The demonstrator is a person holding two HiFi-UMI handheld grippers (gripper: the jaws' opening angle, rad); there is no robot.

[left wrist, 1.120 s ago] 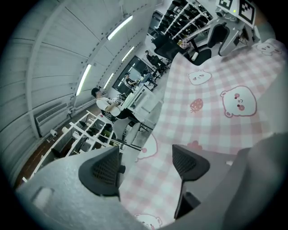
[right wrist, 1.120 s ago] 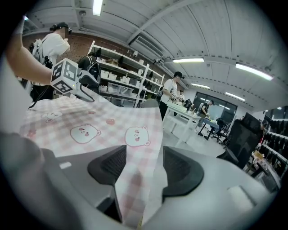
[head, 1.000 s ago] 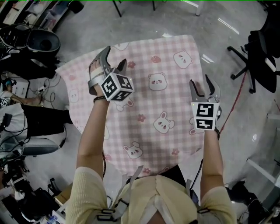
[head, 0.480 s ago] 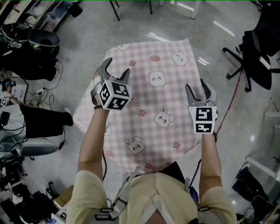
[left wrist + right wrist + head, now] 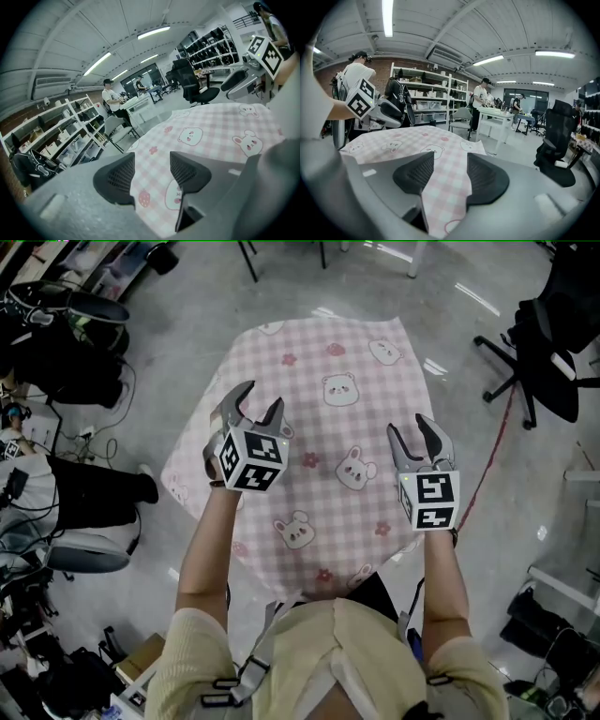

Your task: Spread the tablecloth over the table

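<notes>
Now you hovered over the tablecloth [image 5: 309, 381], empty.
Your left gripper [image 5: 261, 399] and right gripper [image 5: 410, 427] were closing, jaws apart, gripping nothing.

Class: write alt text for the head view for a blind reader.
Seen from above, a pink checked tablecloth with bears and rabbits lies spread out. A person holds the left gripper and right gripper above it, jaws closing with nothing between them.

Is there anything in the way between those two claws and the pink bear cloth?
Nothing visible is. The left gripper and right gripper hang over the tablecloth, their jaws closing, and only cloth shows through each gap.
</notes>
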